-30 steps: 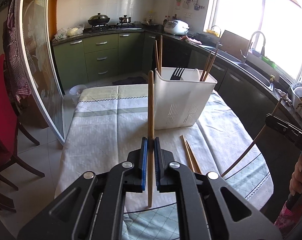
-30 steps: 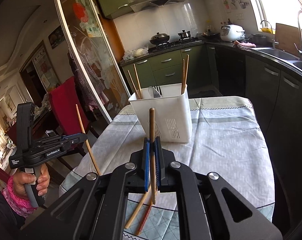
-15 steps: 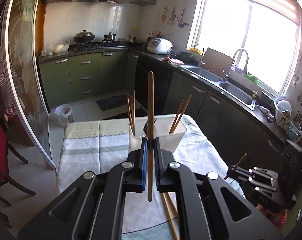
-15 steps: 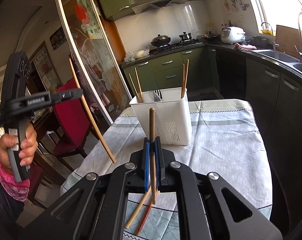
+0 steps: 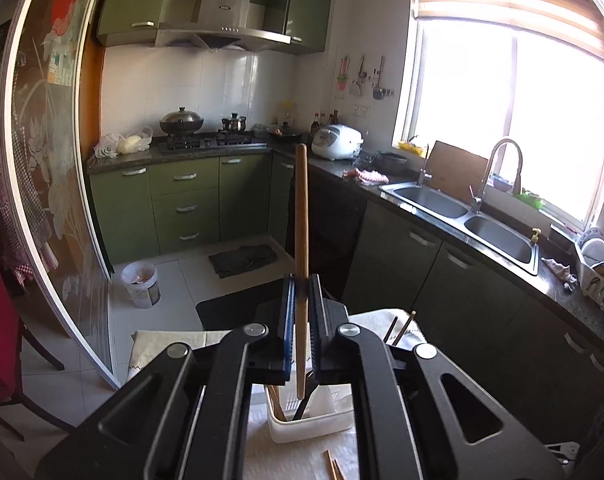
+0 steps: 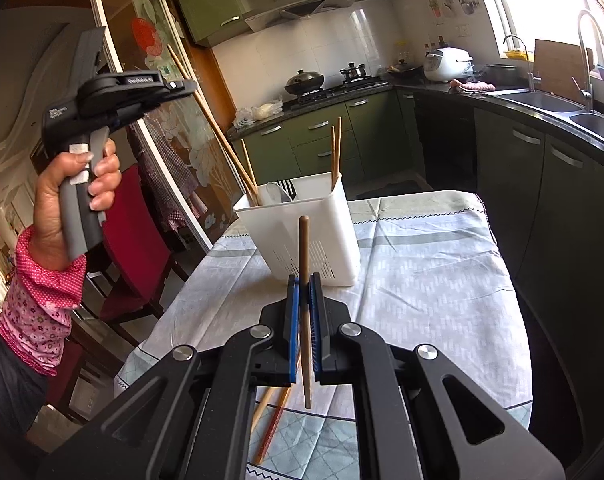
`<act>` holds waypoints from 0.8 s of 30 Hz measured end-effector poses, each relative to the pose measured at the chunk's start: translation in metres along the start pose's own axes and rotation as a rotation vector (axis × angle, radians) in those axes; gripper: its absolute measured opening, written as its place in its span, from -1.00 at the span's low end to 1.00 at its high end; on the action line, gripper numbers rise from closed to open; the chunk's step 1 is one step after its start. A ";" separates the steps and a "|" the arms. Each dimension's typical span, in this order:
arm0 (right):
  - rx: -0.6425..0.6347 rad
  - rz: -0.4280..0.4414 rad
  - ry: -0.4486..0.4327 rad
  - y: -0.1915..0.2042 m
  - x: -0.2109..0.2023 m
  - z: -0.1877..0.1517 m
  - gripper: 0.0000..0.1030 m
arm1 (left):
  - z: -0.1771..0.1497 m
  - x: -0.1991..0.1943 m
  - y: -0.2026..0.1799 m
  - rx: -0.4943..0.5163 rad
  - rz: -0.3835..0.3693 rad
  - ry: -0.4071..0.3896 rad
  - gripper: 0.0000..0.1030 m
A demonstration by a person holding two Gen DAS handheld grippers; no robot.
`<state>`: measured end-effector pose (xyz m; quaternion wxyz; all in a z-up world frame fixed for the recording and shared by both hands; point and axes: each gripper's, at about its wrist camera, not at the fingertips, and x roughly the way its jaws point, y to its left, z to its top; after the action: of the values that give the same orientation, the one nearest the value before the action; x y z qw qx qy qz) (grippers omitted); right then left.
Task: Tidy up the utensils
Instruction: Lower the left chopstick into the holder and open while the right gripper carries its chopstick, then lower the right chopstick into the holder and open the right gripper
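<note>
Left gripper [image 5: 300, 280], raised over the white caddy [image 6: 302, 236], is clamped on a chopstick [image 5: 301, 240]. Right gripper [image 6: 304, 280] grips a second chopstick [image 6: 304, 264] upright. Two chopsticks [image 6: 275, 420] lie on the tablecloth [image 6: 422, 280].

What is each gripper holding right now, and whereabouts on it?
The left gripper is shut on a wooden chopstick, gripped low on its shaft, most of it standing above. The right gripper is shut on another chopstick, gripped near its middle.
</note>
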<state>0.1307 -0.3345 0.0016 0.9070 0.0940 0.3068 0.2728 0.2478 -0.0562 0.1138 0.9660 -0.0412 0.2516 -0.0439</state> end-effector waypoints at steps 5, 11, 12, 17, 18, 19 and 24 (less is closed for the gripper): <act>-0.025 0.036 -0.014 0.008 -0.006 0.020 -0.88 | -0.027 0.035 0.006 0.002 -0.001 0.117 -0.87; -0.070 0.053 -0.112 0.030 -0.016 0.066 -0.88 | -0.037 0.022 0.021 -0.012 -0.030 0.125 -0.23; -0.065 0.061 -0.139 0.032 -0.018 0.075 -0.88 | -0.038 0.015 0.023 -0.013 -0.031 0.113 -0.23; -0.031 0.044 -0.292 0.037 -0.023 0.118 -0.88 | -0.051 -0.034 0.032 -0.035 -0.053 0.060 -0.03; -0.018 0.033 -0.320 0.036 -0.020 0.126 -0.88 | -0.058 -0.045 0.034 -0.037 -0.057 0.049 0.07; -0.012 0.015 -0.342 0.036 -0.016 0.134 -0.88 | -0.065 -0.055 0.034 -0.036 -0.058 0.041 0.08; 0.003 -0.087 -0.364 0.030 0.025 0.161 -0.88 | -0.099 -0.091 0.034 0.030 -0.040 0.049 0.08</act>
<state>0.2318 -0.2963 0.1271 0.9583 0.1299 0.1417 0.2113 0.1228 -0.0183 0.0680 0.9589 -0.0308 0.2735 -0.0682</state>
